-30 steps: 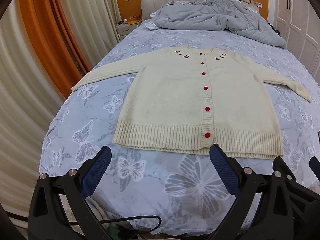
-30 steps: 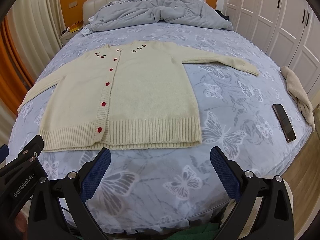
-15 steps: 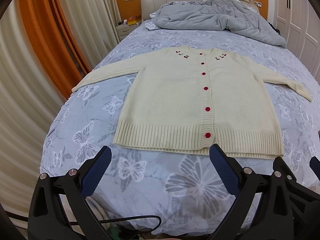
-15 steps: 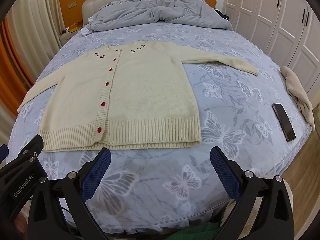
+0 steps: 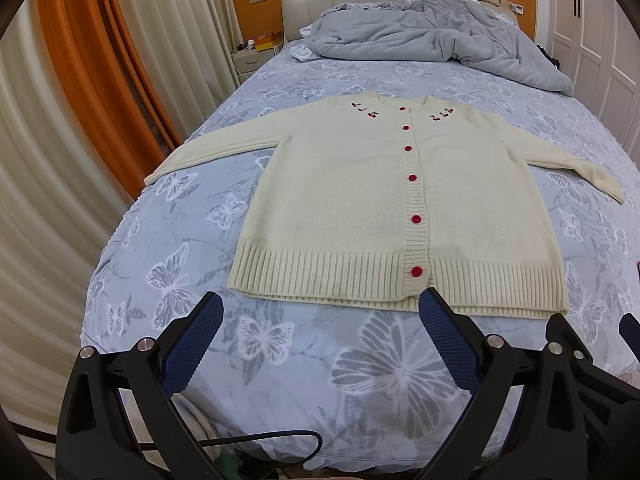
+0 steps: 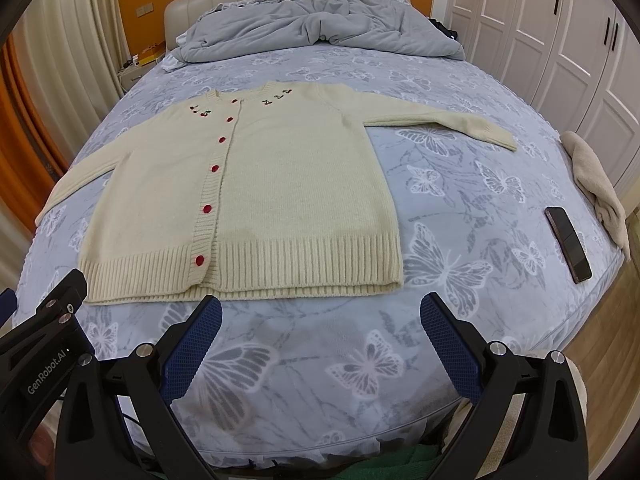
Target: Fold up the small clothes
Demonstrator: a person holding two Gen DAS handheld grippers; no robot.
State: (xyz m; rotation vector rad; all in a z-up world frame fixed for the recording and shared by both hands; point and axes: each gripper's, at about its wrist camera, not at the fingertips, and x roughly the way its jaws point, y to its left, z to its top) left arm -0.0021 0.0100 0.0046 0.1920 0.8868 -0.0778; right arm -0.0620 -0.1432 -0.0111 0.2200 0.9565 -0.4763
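Cardigan [image 6: 256,200] flat on bed [image 6: 460,320]; phone [image 6: 568,244] right.

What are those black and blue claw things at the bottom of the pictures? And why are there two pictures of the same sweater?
Those claws are two grabbing tools that a person holds, one in each hand. Each tool has a camera looking out along its two blue fingers, so you get two pictures of the same bed from slightly different spots. One picture comes from the left gripper, the other from the right gripper. Both are open and hold nothing. On the butterfly bedsheet lies a cream cardigan with red buttons, spread flat with its sleeves out, ready to be folded. A grey duvet is bunched near the headboard. At the right edge of the bed you can see a dark phone and a beige cloth.
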